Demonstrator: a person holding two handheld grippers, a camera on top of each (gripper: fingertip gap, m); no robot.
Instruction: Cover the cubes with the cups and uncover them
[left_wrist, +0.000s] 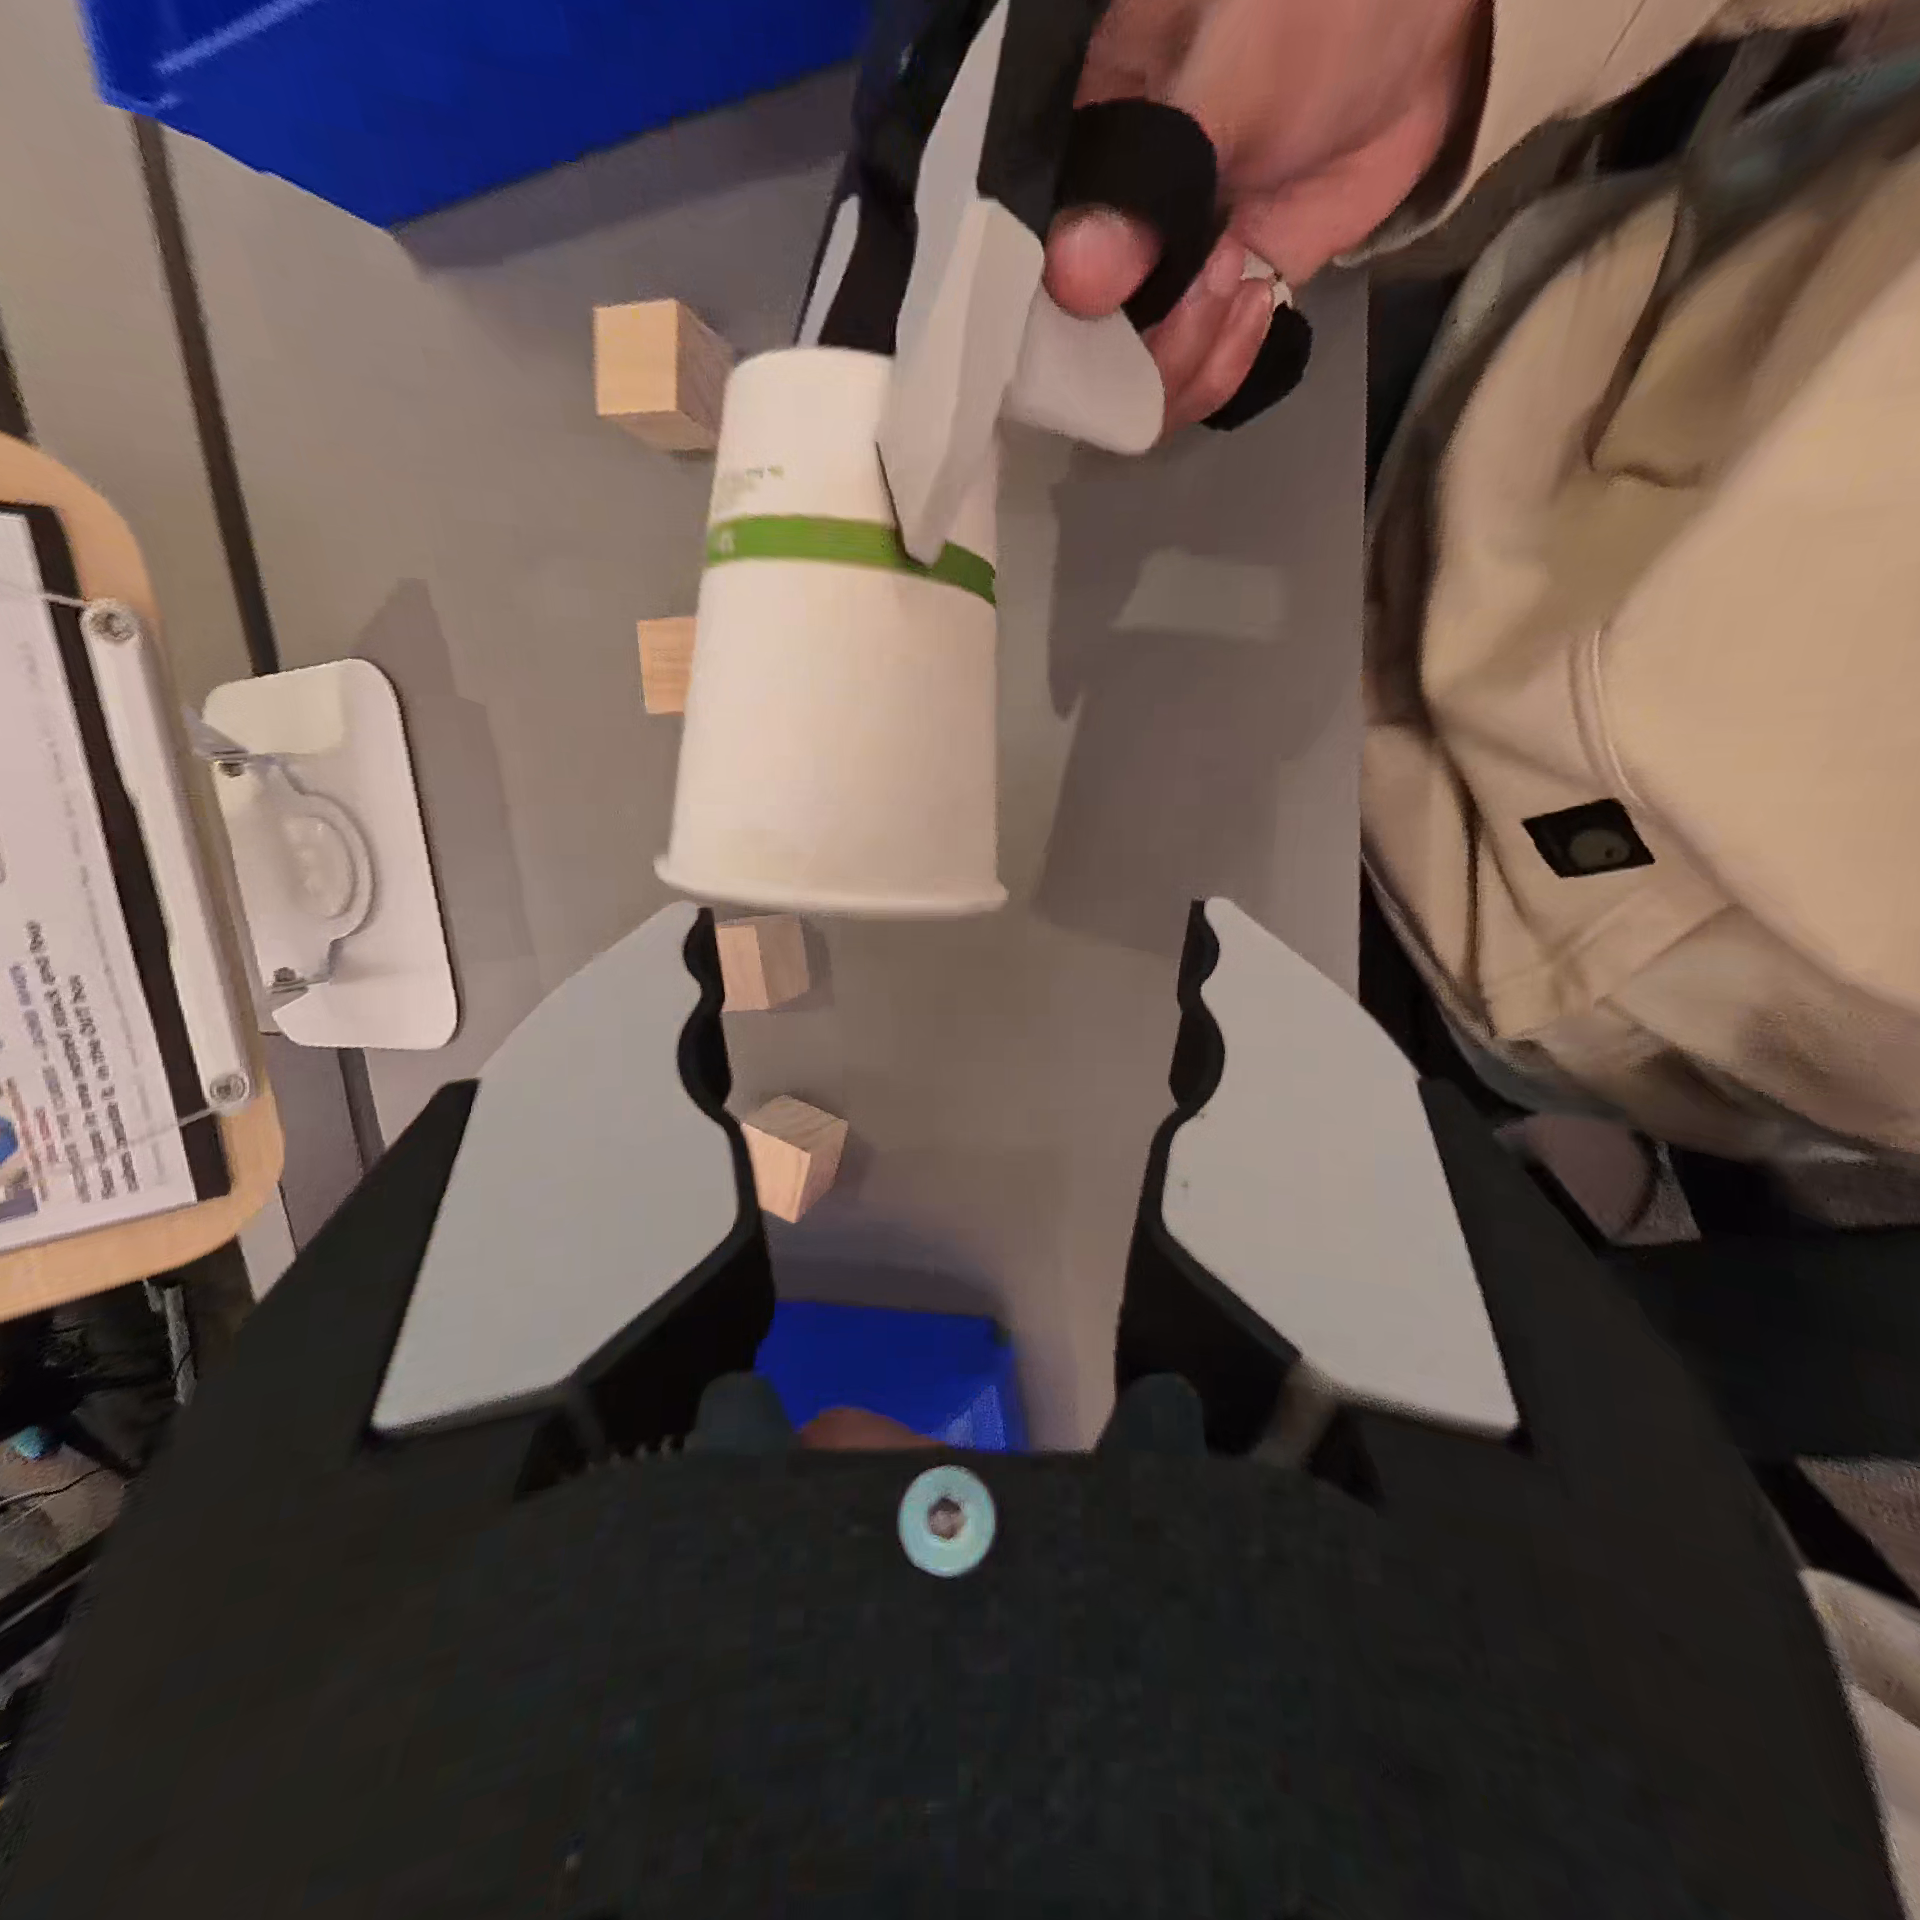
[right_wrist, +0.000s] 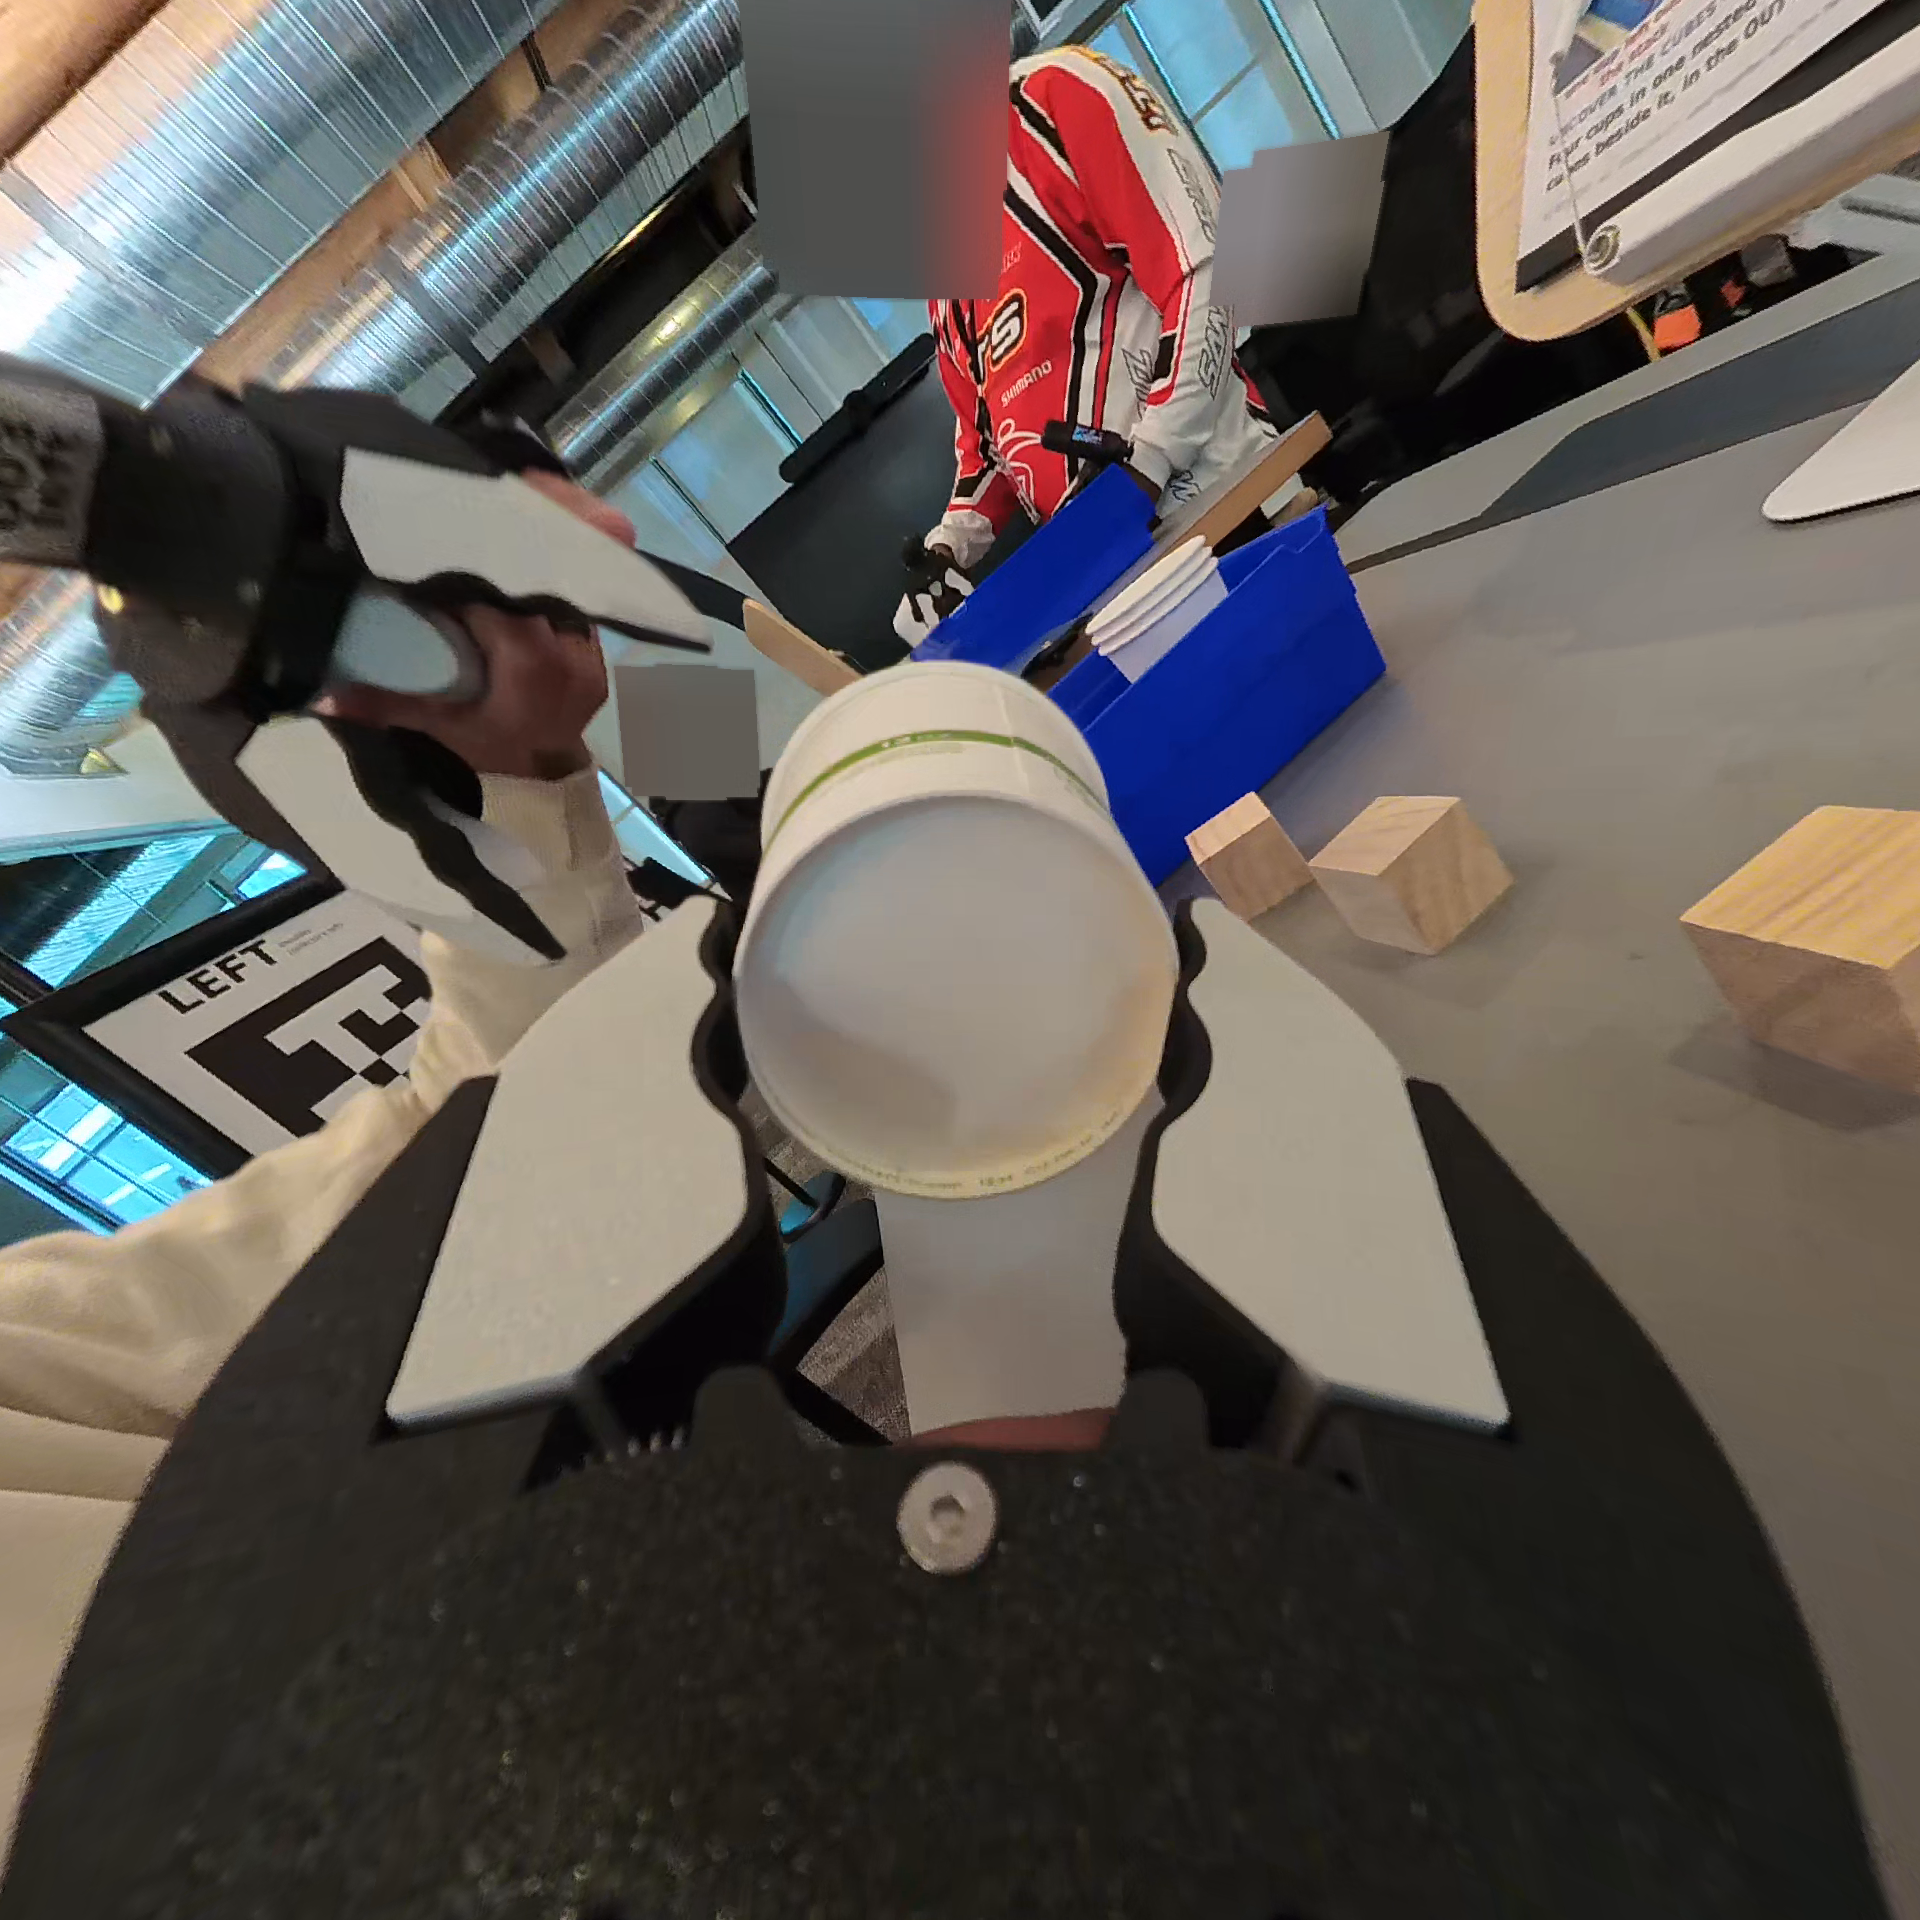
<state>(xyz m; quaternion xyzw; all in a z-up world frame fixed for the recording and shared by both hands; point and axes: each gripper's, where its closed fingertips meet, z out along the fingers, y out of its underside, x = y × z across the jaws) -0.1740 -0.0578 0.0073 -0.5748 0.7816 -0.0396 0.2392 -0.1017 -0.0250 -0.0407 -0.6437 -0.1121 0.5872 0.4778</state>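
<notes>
Closest to you, your right gripper (right_wrist: 956, 997) has matte black jaws faced with smooth grey plates and scalloped inner edges, and it pinches the white paper cup (right_wrist: 951, 935) near its closed base. The cup is a tapered cylinder with a thin green band and a rolled rim, held upside down above the surface (right_wrist: 1621, 727), which is flat, grey and matte.

Your left gripper (left_wrist: 945, 987) is built the same way; its jaws are spread wide with nothing between them. From there the cup (left_wrist: 842, 665) hangs just beyond the fingertips, mouth toward them and off the surface.

The cubes are pale, bare wood with visible grain and crisp edges. One cube (left_wrist: 764, 961) sits just below the cup's rim, beside the left gripper's left finger. Another (left_wrist: 795, 1153) lies nearer still, and two more show past the cup's left side, one (left_wrist: 665, 665) half hidden, the other (left_wrist: 655, 374) by its base. All four are uncovered.

A glossy blue plastic bin (right_wrist: 1226, 665) stands behind the cup, holding stacked white lids.
</notes>
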